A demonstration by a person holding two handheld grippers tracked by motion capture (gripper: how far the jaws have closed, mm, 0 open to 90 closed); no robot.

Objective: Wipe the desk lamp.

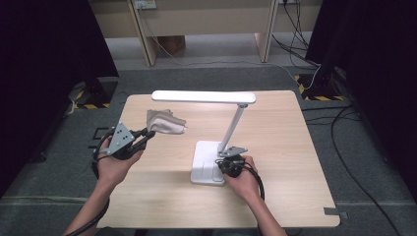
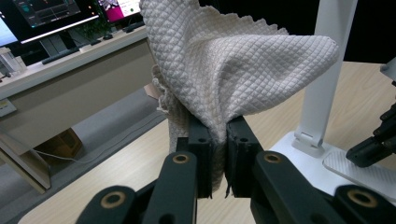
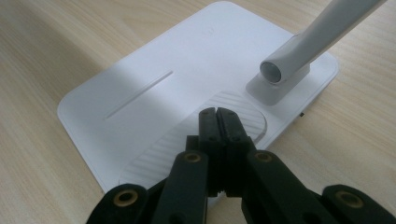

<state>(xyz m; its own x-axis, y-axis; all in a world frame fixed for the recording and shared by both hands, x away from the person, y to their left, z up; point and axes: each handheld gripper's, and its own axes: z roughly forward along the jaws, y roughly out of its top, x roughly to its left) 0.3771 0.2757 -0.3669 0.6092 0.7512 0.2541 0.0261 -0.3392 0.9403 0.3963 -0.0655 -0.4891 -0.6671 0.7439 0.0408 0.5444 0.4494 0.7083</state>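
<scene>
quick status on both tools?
Left tool: shut on the white cloth.
Right tool: shut, empty, tips over the lamp base.

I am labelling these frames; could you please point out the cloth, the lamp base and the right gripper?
cloth [image 2: 233, 60], left gripper view, middle of the weave.
lamp base [image 3: 154, 88], right gripper view, flat top.
right gripper [image 3: 217, 116], right gripper view, between the shut fingertips.

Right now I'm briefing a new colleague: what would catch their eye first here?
The white desk lamp standing mid-table, its long head reaching left. Then the cream waffle-weave cloth held up off the table, pinched in the left tool. The right tool, shut, rests its tips on the lamp base's ribbed patch.
</scene>
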